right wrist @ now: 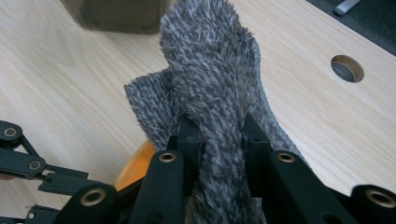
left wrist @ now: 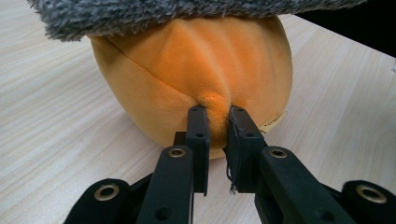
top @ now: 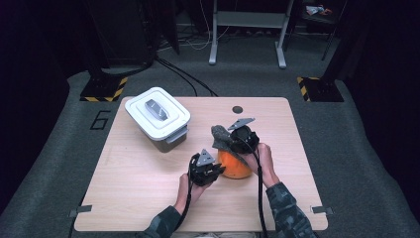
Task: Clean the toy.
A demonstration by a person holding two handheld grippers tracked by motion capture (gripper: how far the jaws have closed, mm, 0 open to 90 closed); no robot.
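Near the table's (top: 148,198) front edge, the left gripper (left wrist: 217,122) is pinching the orange plush (left wrist: 196,74); the right gripper (right wrist: 218,133) is clamping its grey fuzzy cover (right wrist: 210,70). Advisable: anchor left, peel slowly.

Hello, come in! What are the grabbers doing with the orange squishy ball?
Left gripper pinching orange plush. Right gripper clamped on grey fuzzy cloth draped over it. Lidded bin stands apart.
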